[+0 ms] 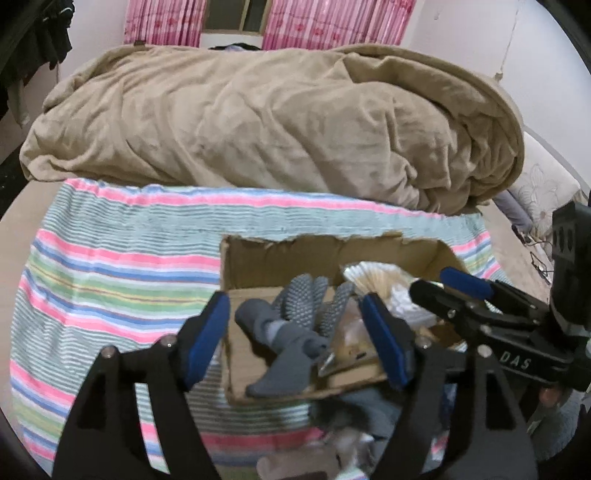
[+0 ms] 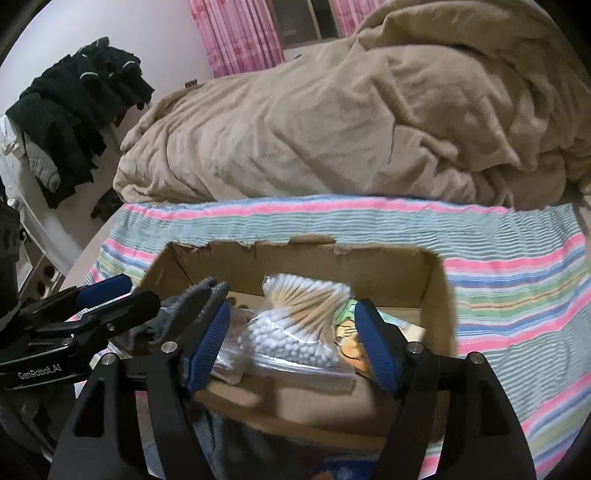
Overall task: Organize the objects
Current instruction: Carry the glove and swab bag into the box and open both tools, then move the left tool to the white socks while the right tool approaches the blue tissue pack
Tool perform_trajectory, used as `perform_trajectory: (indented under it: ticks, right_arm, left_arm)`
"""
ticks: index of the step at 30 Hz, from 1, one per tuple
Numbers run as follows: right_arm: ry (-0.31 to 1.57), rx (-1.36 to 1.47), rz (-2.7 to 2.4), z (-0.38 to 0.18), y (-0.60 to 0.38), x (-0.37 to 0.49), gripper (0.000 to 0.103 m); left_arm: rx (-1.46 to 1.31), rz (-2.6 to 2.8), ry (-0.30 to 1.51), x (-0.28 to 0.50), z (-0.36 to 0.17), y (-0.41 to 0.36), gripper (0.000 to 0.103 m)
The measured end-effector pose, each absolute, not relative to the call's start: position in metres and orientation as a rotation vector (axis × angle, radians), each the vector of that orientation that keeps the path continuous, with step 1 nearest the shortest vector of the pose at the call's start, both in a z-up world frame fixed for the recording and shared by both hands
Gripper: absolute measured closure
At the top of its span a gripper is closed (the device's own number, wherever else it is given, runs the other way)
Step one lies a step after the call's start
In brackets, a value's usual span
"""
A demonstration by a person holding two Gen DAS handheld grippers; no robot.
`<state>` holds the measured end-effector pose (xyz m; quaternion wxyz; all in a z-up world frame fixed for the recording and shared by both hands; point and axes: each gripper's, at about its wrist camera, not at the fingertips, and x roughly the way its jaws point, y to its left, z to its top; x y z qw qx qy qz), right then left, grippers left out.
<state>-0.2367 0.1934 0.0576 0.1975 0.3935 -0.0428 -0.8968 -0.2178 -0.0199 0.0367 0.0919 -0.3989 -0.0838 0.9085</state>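
An open cardboard box [image 1: 280,258] [image 2: 436,295] sits on a striped towel on the bed. Inside lie grey dotted gloves [image 1: 295,317] [image 2: 192,302], a clear bag of cotton swabs [image 2: 295,325] [image 1: 384,288] and a cartoon-printed packet [image 2: 351,339]. My left gripper [image 1: 295,339] is open over the gloves at the box's left part, holding nothing. My right gripper [image 2: 291,339] is open with its blue pads on either side of the swab bag, apart from it. Each gripper shows in the other's view, the right [image 1: 454,291] and the left [image 2: 122,295].
The striped towel [image 1: 110,266] [image 2: 517,280] covers the near bed. A crumpled tan blanket [image 1: 277,125] [image 2: 332,122] fills the bed behind the box. Dark clothes [image 2: 74,103] hang at the left. Pink curtains [image 1: 314,26] hang on the back wall. Loose cloth [image 1: 354,417] lies before the box.
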Motion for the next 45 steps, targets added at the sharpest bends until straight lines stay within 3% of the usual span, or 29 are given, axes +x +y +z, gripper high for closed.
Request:
perform_trajectory:
  ticks: [24,45]
  right_arm:
    - [-0.106,1.006,-2.606,0.118,0.234,-0.121,0.030]
    - [-0.101,1.133,-2.556,0.067,0.246,-0.090,0.030]
  left_arm:
    - [-1.074,2.726,-0.258,-0.089,0.092,-0.020,0.027]
    - [-1.203,2.666,-0.176,-0.065,0.040,-0.003,0.027]
